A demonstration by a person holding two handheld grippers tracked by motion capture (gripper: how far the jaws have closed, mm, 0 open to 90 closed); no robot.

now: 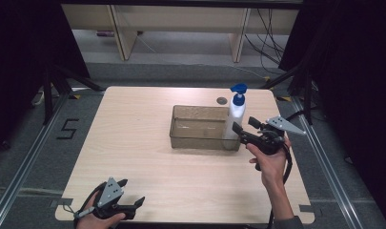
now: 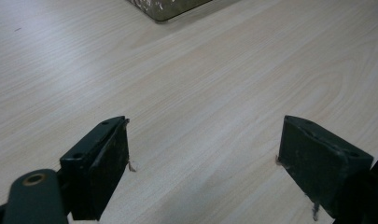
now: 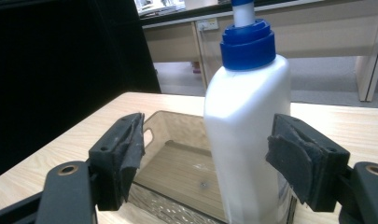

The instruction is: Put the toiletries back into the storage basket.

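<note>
Pale wood grain covers the table (image 1: 147, 157) I work at, with dark curtains to either side and desk legs and cables on the grey floor beyond it. From the high view, a clear brownish bin (image 1: 200, 128) sits near the middle of the table, and a white pump bottle (image 1: 235, 119) with a blue pump head stands upright in the bin's right end, against its right wall. My right gripper (image 1: 237, 132) is at the bin's right front corner, its jaws pointing left toward the bottle's lower body and spread apart; my right hand (image 1: 270, 160) grips the handle behind it. My left gripper (image 1: 131, 192) rests far from all this at the table's near left edge, jaws apart and empty, held in my left hand (image 1: 97, 220). Looking along my left gripper (image 2: 203, 154), I see its two black jaws standing wide apart over bare wood, nothing between them, and a corner of the bin (image 2: 170, 8) at the top edge, well apart from the jaws. Looking along my right gripper (image 3: 203, 154), the bottle (image 3: 247, 135) stands just ahead between the open jaws, nearer the right-hand pad (image 3: 289, 163) than the left; I cannot tell whether that pad touches it, and a clear gap separates the left pad from the white wall. The blue collar and pump stem rise above, and the bin's (image 3: 177, 163) floor shows to the bottle's left.
</note>
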